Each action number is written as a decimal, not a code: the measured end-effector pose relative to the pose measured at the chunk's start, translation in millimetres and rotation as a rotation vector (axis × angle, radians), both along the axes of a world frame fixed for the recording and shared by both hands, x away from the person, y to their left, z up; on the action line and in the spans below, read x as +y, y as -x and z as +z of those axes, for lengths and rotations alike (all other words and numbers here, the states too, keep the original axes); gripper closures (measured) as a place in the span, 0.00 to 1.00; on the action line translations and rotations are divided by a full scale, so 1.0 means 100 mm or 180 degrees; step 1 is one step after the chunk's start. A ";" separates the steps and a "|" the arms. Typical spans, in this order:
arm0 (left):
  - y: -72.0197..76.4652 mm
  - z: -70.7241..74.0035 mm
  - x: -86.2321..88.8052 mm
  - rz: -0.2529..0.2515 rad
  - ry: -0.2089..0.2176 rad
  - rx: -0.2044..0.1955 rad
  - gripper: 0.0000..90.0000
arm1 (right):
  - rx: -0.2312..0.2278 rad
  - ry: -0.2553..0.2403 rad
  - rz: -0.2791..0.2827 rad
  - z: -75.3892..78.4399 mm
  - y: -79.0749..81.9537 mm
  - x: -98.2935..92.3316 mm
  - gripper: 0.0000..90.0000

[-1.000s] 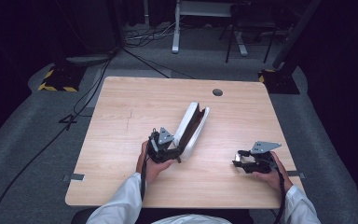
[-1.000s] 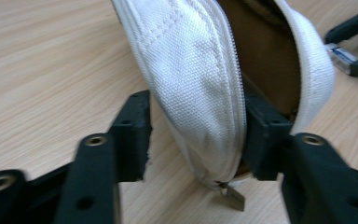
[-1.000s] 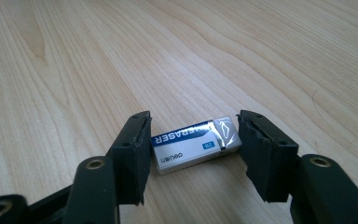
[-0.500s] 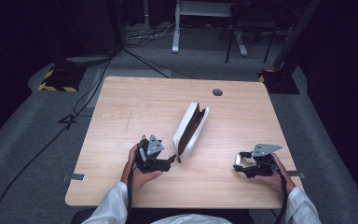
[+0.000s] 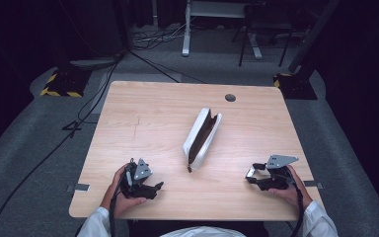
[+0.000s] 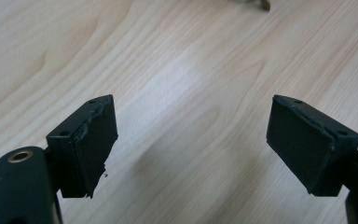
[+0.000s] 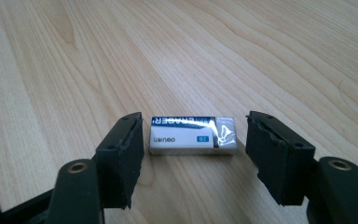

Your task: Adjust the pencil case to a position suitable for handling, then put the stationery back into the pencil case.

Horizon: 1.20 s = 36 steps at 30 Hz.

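A white pencil case (image 5: pixel 202 136) lies unzipped in the middle of the wooden table (image 5: pixel 143 113), its dark inside showing. My left gripper (image 5: pixel 157 187) sits near the front edge, apart from the case. Its jaws have just been opening and are open over bare wood (image 6: pixel 191 144). My right gripper (image 5: pixel 251 177) rests at the front right. A white and blue eraser (image 7: pixel 193 135) lies on the table between its jaws (image 7: pixel 196 142). Those jaws have just been closing, with a thin gap left on each side of the eraser.
The case's zipper pull (image 5: pixel 189 169) points toward the front edge, and its tip shows at the top of the left gripper view (image 6: pixel 254 3). A round cable hole (image 5: pixel 230 98) is near the table's far edge. Dark floor and cables surround the table.
My left hand has pulled away from the pencil case toward the front left, its jaws spreading. The case stays where it lay. The right hand has kept its place.
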<state>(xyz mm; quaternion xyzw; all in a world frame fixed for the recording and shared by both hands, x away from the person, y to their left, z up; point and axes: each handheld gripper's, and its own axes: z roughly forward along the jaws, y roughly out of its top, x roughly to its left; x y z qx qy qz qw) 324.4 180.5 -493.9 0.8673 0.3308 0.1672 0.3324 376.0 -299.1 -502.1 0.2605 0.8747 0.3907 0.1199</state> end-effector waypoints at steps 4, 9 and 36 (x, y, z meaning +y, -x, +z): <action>-0.02 -0.06 0.07 -0.0014 0.0012 0.0130 0.18 | -0.0005 -0.0012 -0.0007 0.00 -0.01 0.03 0.46; -0.04 -0.10 0.11 -0.0048 0.0194 0.0218 0.17 | -0.0013 -0.0037 -0.0046 0.00 -0.01 0.05 0.53; -0.05 -0.11 0.11 -0.0086 0.0181 0.0196 0.17 | -0.0205 -0.0327 -0.0300 0.29 -0.12 -0.03 0.54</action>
